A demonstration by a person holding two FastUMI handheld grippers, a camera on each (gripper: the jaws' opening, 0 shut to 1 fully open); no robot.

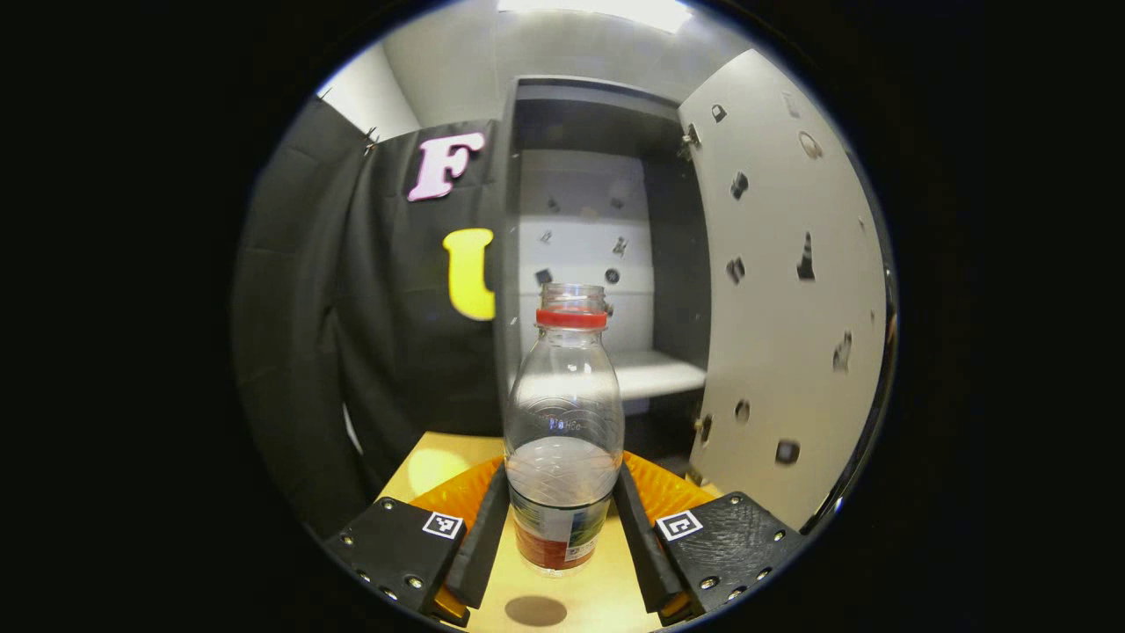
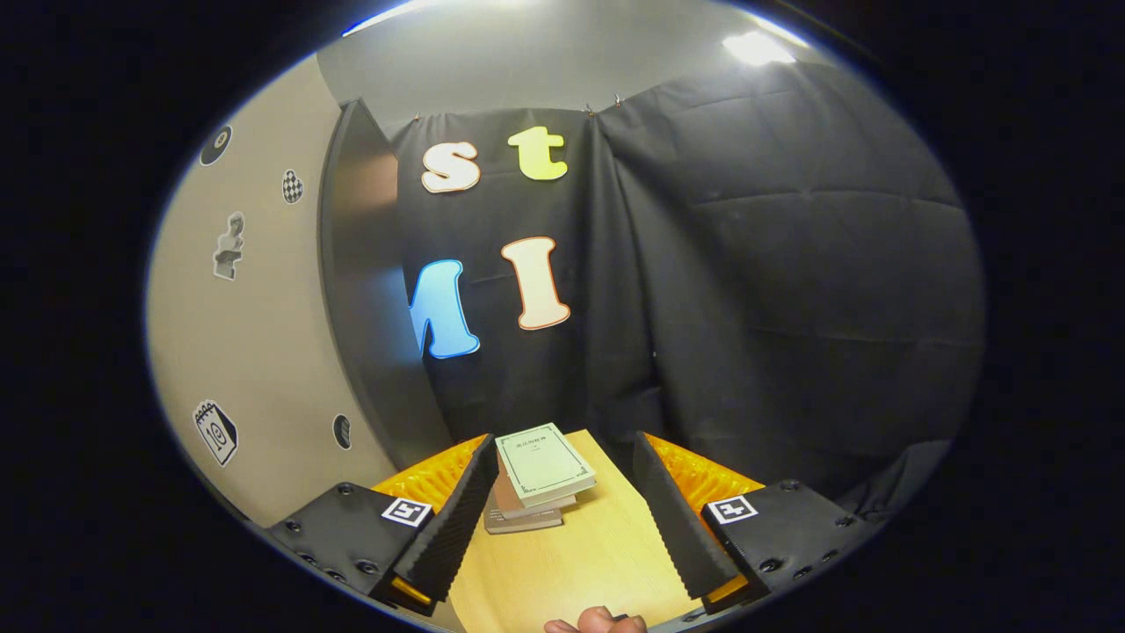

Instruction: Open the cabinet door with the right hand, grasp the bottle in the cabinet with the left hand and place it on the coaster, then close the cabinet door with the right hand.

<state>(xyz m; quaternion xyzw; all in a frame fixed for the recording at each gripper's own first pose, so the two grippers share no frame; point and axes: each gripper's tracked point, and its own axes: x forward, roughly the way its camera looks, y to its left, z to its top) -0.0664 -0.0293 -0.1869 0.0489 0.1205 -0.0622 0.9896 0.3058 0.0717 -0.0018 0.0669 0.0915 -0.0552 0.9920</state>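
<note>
The left tool (image 1: 562, 519) pinches the clear plastic bottle with a red neck ring (image 1: 563, 413) low on its body, above the wooden desk (image 1: 606, 598). Capless, light and slick, it should stay upright. The right tool (image 2: 562, 519) stands spread.

No legible text on anything.

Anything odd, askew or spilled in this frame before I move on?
One oddity: the bottle has no cap, only a red ring at its open neck. It stands upright between the left gripper jaws, nothing spilled. The cabinet door hangs open. The books are stacked slightly askew.
</note>
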